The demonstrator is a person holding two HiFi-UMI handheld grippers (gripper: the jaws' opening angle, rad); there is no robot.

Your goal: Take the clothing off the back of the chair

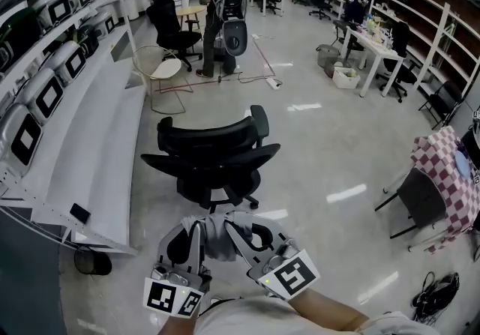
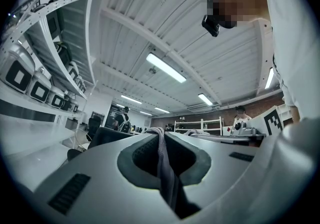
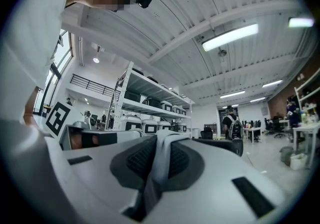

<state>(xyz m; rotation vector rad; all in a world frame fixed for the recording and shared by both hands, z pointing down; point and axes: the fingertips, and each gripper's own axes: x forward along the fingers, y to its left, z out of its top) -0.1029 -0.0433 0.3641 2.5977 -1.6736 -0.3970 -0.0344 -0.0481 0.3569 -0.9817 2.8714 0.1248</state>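
A black office chair stands in the middle of the floor, its backrest bare and facing me. Just in front of it I hold a grey garment, bunched between both grippers and apart from the chair. My left gripper is shut on one fold, and the left gripper view shows the grey cloth pinched between that gripper's dark pads. My right gripper is shut on another fold; in the right gripper view the cloth runs up between this gripper's pads.
White shelving with marker-faced boxes runs along the left. A person with a backpack stands at the back by a wire chair. A chair draped in checked cloth and a black bag are at the right.
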